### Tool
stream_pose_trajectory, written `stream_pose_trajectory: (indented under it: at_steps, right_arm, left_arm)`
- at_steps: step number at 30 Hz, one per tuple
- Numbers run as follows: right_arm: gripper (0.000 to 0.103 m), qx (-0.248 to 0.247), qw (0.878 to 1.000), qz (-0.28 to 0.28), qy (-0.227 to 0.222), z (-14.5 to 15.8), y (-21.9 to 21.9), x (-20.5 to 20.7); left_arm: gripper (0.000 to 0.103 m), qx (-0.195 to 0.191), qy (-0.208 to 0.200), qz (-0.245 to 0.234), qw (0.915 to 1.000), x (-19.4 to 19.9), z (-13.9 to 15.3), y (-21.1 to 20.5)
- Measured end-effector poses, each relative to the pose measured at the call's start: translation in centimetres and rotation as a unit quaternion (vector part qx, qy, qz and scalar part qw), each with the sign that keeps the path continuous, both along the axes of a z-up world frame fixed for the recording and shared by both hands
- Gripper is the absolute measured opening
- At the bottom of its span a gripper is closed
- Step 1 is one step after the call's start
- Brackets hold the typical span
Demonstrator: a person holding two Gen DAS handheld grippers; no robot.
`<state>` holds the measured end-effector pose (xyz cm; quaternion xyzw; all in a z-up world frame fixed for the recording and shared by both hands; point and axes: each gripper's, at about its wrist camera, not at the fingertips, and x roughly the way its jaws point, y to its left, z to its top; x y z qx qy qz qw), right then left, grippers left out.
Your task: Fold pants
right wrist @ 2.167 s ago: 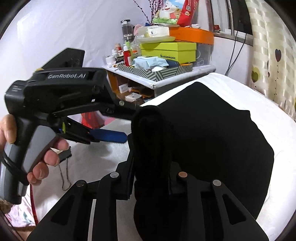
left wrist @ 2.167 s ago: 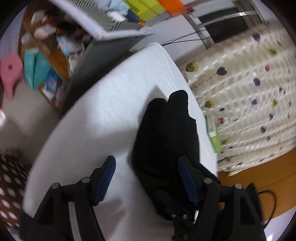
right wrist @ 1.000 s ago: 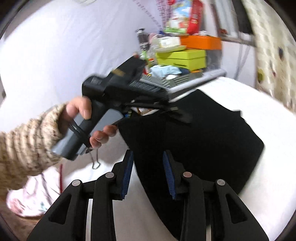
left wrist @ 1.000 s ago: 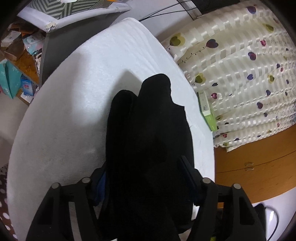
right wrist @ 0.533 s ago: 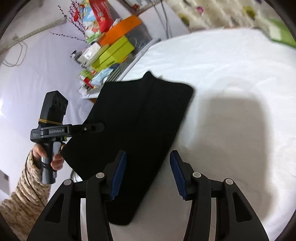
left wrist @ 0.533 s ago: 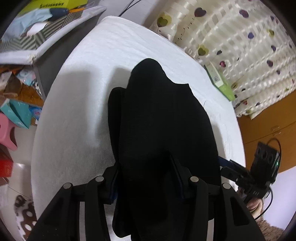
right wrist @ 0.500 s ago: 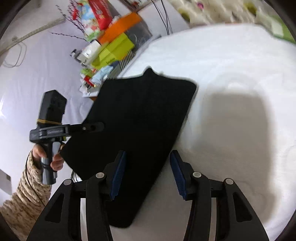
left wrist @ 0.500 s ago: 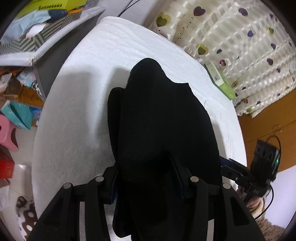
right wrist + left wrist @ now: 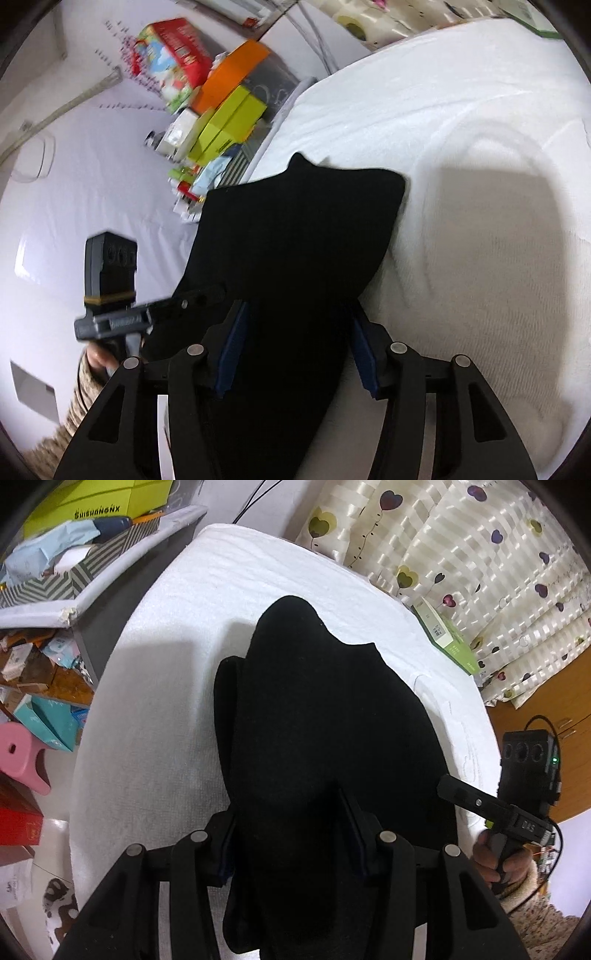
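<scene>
The black pants (image 9: 325, 716) lie folded on the white towel-covered table (image 9: 155, 709). My left gripper (image 9: 290, 834) has its jaws on either side of a bunched near edge of the pants, which fills the gap between them. In the right wrist view the pants (image 9: 295, 236) spread as a flat black slab. My right gripper (image 9: 297, 350) is open, its blue pads (image 9: 231, 347) wide apart over the near part of the pants. The right gripper also shows in the left wrist view (image 9: 480, 805).
A cluttered shelf with yellow-green boxes (image 9: 229, 125) and an orange box (image 9: 232, 74) stands beside the table. A green box (image 9: 447, 638) lies at the table's far edge by the heart-patterned curtain (image 9: 480, 554). A pink stool (image 9: 22, 757) stands on the floor at left.
My right gripper has let go of the pants, opened, and moved in over their near edge. My left gripper has closed around the bunched pants edge.
</scene>
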<state>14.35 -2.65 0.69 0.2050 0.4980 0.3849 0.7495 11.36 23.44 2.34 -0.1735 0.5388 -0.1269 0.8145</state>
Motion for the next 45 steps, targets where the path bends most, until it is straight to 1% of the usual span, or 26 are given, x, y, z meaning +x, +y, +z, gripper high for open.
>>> stream_pose_trajectory:
  at_steps: [2,3,4,5,6,7,9,11,12,15,17,19,22,25,29,32,39,45]
  right_arm:
    - [0.054,0.002,1.0,-0.001,0.001,-0.1,-0.1,0.2]
    - [0.052,0.004,1.0,-0.006,0.005,-0.1,0.0,0.6]
    - [0.045,0.0,1.0,-0.016,0.014,-0.3,0.1,0.9]
    - [0.041,-0.001,0.999,-0.026,0.021,-0.4,0.2,1.1]
    - [0.034,0.001,0.999,-0.028,0.024,-0.5,0.3,1.2]
    - [0.029,-0.001,0.999,-0.029,0.023,-0.6,0.5,1.0]
    - [0.027,-0.016,0.999,-0.031,-0.001,0.0,0.8,0.4]
    - [0.025,-0.026,0.999,-0.028,-0.033,1.2,1.1,-0.1]
    - [0.024,-0.025,0.998,-0.027,-0.041,1.6,1.2,-0.1]
    - [0.022,-0.027,0.997,-0.021,-0.07,3.1,1.5,-0.5]
    - [0.02,-0.033,0.995,-0.011,-0.093,4.3,2.0,-0.8]
    - [0.02,-0.027,0.994,-0.009,-0.101,5.1,1.9,-1.0]
    - [0.02,-0.028,0.992,-0.017,-0.12,6.3,0.7,-1.0]
    - [0.02,-0.027,0.992,-0.025,-0.122,7.4,-1.1,-0.5]
    - [0.02,-0.045,0.989,-0.039,-0.136,8.8,-3.5,0.2]
    - [0.02,-0.061,0.987,-0.043,-0.143,9.5,-4.9,1.0]
    - [0.02,-0.1,0.983,-0.063,-0.139,9.4,-9.0,3.6]
    - [0.02,-0.119,0.982,-0.078,-0.126,8.0,-11.4,5.4]
  left_arm:
    - [0.05,0.007,-0.005,-0.003,1.0,-0.1,0.0,-0.1]
    - [0.05,0.005,-0.005,-0.003,1.0,-0.1,0.0,0.0]
    - [0.05,0.003,-0.005,-0.001,1.0,-0.1,0.0,0.0]
    - [0.05,0.002,-0.006,-0.001,1.0,-0.1,0.0,0.1]
    - [0.05,0.0,-0.006,0.001,1.0,-0.1,0.0,0.2]
    - [0.049,-0.001,-0.006,0.004,1.0,0.0,0.0,0.1]
    - [0.049,0.005,-0.008,0.01,0.9999,-0.1,0.0,-0.1]
    - [0.048,0.027,-0.015,0.012,0.9994,-0.3,0.3,-0.7]
    - [0.048,0.044,-0.02,0.011,0.9988,-0.3,0.5,-1.1]
    - [0.038,0.074,-0.029,0.011,0.9968,-0.5,1.4,-2.0]
    - [0.027,0.081,-0.036,0.013,0.996,-0.7,2.3,-2.3]
    - [0.024,0.078,-0.042,0.016,0.9959,-0.8,3.2,-2.6]
    - [0.024,0.081,-0.055,0.013,0.9951,-1.0,4.4,-3.5]
    - [0.023,0.069,-0.068,0.01,0.9952,-0.8,5.5,-4.5]
    - [0.024,0.054,-0.079,0.004,0.9954,0.1,6.6,-6.4]
    - [0.024,0.039,-0.083,-0.004,0.9958,0.9,6.9,-8.0]
    - [0.024,0.012,-0.073,-0.029,0.9969,3.2,5.9,-12.7]
    - [0.024,-0.004,-0.059,-0.047,0.9971,5.4,4.6,-15.9]
